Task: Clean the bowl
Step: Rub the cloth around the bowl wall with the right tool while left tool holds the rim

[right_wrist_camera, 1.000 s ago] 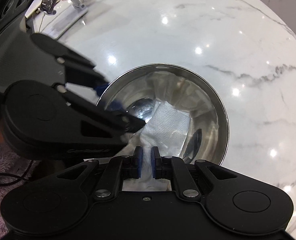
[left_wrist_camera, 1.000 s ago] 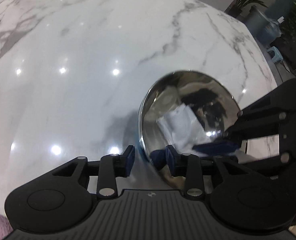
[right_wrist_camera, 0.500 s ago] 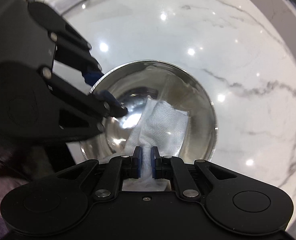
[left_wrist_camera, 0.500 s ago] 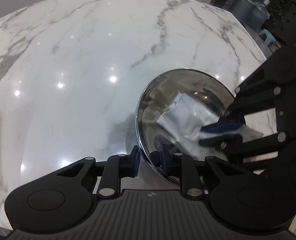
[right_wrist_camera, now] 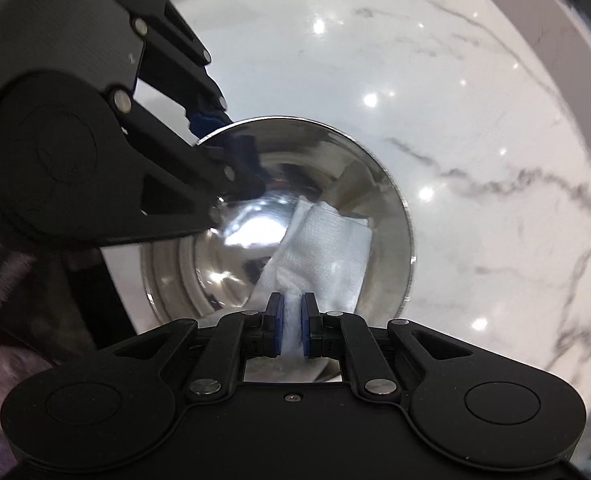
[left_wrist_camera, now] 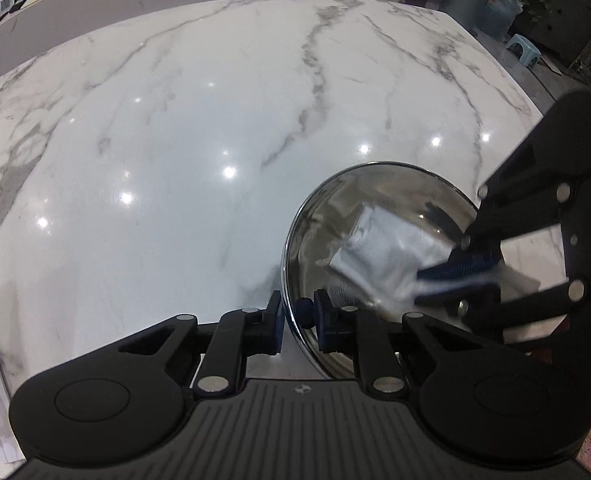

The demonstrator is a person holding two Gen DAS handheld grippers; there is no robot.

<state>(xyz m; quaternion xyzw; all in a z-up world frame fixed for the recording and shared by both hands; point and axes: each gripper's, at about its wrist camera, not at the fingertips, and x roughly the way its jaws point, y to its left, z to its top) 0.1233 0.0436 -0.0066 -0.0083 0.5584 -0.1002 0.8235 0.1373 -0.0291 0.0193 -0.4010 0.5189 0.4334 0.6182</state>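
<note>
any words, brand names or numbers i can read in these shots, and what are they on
None can be read.
Left gripper body: a small round emblem, no letters.
Sheets at the marble table edge: print too blurred to read.
Steel bowl, white cloth, right gripper: no markings visible.

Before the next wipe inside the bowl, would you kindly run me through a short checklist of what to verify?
1. Left gripper clamps the bowl rim, one pad on each side: ok.
2. Right gripper shut on the paper towel: ok.
3. Paper towel lies inside the bowl against its wall: ok.
4. The two grippers are apart: ok.
5. Bowl resting flat on the marble table: cannot tell.
6. Dirt left in the bowl: cannot tell, reflections hide it.
</note>
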